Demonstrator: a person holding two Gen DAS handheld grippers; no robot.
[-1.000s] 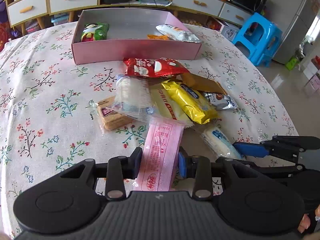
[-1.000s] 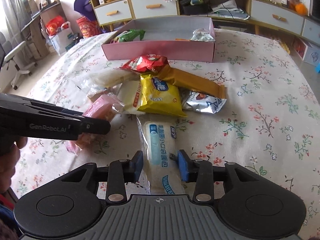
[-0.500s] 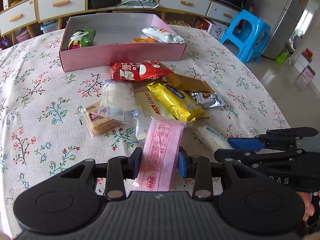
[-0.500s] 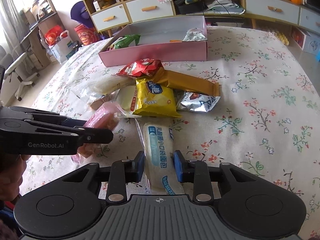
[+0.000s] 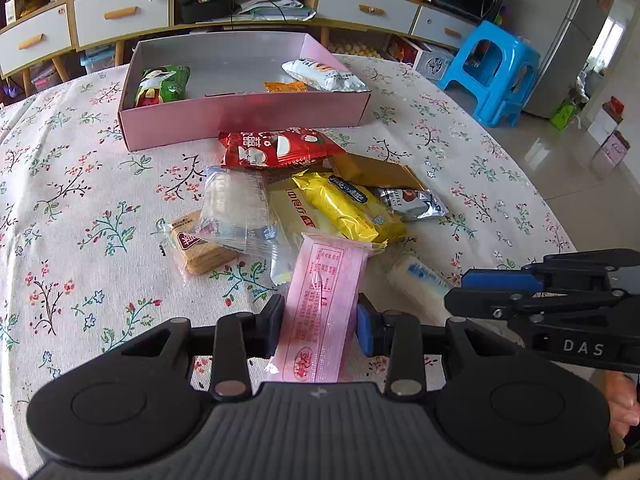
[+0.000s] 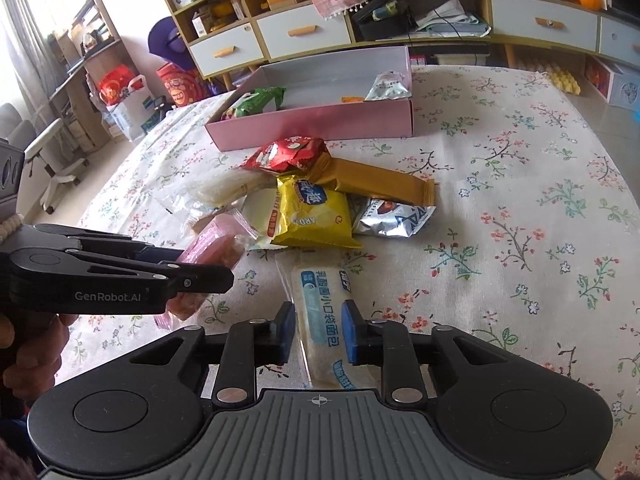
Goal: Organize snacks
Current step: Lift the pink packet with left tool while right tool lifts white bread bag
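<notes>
My left gripper (image 5: pixel 320 320) is shut on a long pink snack packet (image 5: pixel 326 280), held just above the flowered tablecloth. My right gripper (image 6: pixel 319 328) is shut on a white bread packet with blue print (image 6: pixel 320 300), its pads pressing both sides. The two grippers sit side by side at the near edge of a snack pile: a red packet (image 5: pixel 272 148), a yellow packet (image 5: pixel 344 204), a clear packet (image 5: pixel 236 208) and a silver one (image 5: pixel 412 202). Behind the pile stands the pink box (image 5: pixel 248 116) with a green packet (image 5: pixel 162 86) and a white packet (image 5: pixel 324 74) inside.
A biscuit packet (image 5: pixel 200 248) and a brown wrapper (image 5: pixel 372 170) also lie in the pile. The round table's edge (image 5: pixel 532 200) drops off at the right, with a blue stool (image 5: pixel 496 72) beyond. Drawers and shelves line the far wall.
The right gripper's fingers have narrowed onto the white bread packet until they pinch it. The left gripper keeps its hold on the pink packet and stays in place.
</notes>
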